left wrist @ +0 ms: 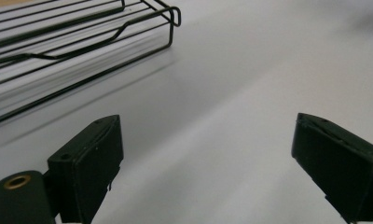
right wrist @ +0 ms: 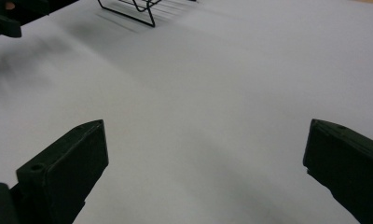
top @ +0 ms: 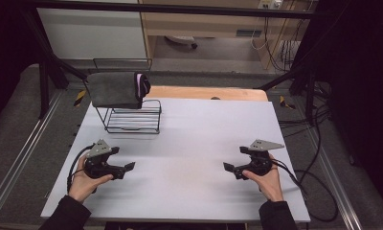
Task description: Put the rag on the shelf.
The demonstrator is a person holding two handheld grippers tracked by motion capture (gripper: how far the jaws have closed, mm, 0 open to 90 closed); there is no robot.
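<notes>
Blocky black jaws of the left gripper (left wrist: 208, 163) stand wide apart with nothing between them, over the smooth, matte white table (top: 204, 129). Across from it, the right gripper (right wrist: 205, 168) is likewise spread wide and holds nothing. Beyond the left one, near the table's far left corner, a thin black wire rack (top: 132, 117) carries a folded dark-grey cloth (top: 114, 89) draped on top, pink-edged at one end.

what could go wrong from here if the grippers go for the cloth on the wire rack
The dark cloth drapes over the top of the light wire rack, so a pull may drag or tip the rack. The left gripper and right gripper, both open, start well short of it; a long reach could snag the rack's wires.
</notes>
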